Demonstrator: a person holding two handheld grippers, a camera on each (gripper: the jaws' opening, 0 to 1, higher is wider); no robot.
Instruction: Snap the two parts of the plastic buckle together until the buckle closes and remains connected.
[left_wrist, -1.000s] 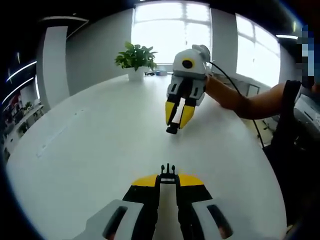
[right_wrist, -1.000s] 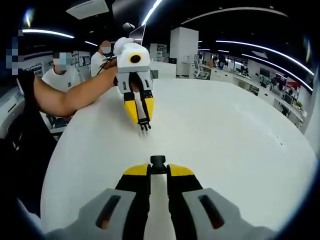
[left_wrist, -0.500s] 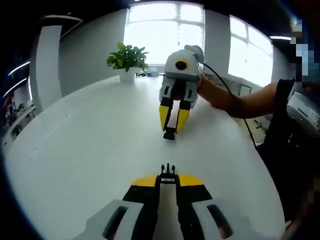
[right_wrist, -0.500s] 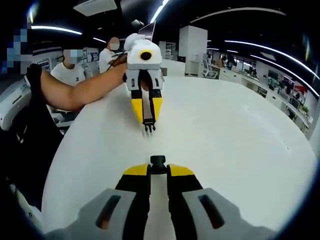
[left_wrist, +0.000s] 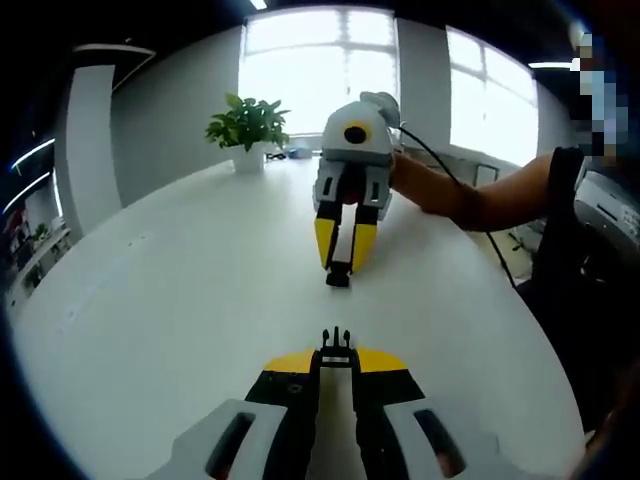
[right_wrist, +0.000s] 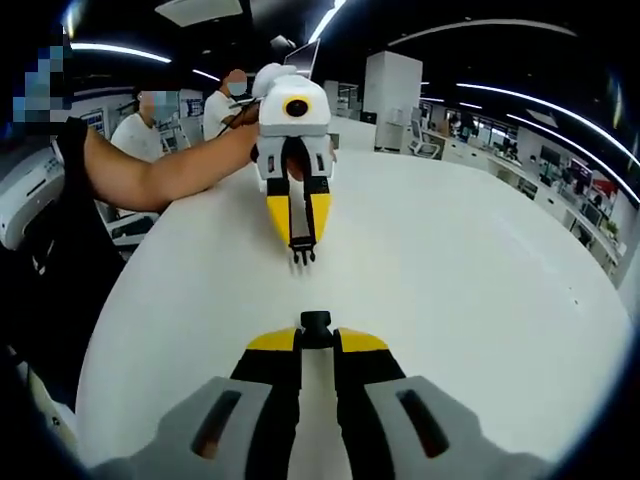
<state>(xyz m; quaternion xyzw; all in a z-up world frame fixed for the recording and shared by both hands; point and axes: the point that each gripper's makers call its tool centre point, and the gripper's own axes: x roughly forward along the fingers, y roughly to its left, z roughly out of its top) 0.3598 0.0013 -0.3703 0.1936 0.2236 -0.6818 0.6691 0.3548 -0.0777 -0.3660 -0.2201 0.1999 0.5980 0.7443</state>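
We grip the pronged half (left_wrist: 336, 345) in our left gripper (left_wrist: 336, 362) and the socket half (right_wrist: 316, 322) in our right gripper (right_wrist: 316, 338), facing each other, apart, above the table (left_wrist: 180, 290).

I see a white table (left_wrist: 150, 300) with a potted plant (left_wrist: 247, 128) at its far edge, bright windows (left_wrist: 320, 60) behind the plant. Beyond the table, two seated people (right_wrist: 140, 125) and a white pillar (right_wrist: 385, 85).
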